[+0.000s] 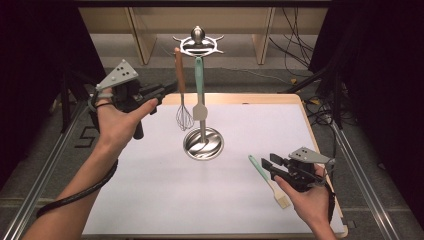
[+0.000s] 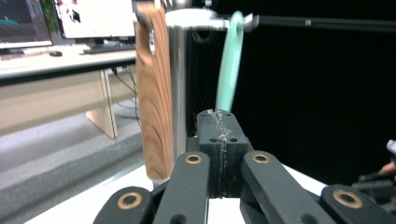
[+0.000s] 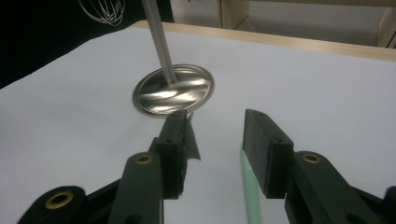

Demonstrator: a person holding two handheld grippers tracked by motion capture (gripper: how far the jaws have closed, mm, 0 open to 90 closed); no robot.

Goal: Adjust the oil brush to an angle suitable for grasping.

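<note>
Lying flat on the white-covered table (image 1: 165, 200), the mint-green-handled pastry brush with pale bristles (image 1: 268, 182) sits just in front of the right claw (image 1: 267, 164), its handle running away toward the round steel base of the utensil stand (image 1: 203, 143). In the right gripper view the brush handle (image 3: 250, 196) shows beneath the right-hand jaw, and the jaws stand apart with nothing pressed between them. It looks light and stiff along the handle, soft only at the bristle end, so I judge a hold at mid-handle as safest; the smooth plastic may slip or swivel if pinched near the tip, and a thin handle flat on the table leaves little room to get a jaw under it.

The left claw (image 1: 169, 89) is raised beside the stand's top, its jaws together on nothing, the pads (image 2: 219, 140) meeting in the left gripper view. Just past it hang a wooden-handled wire whisk (image 1: 181, 95) and a mint-green spatula with a grey blade (image 1: 199, 92), both suspended from the stand's hooked steel crown (image 1: 198, 44)
</note>
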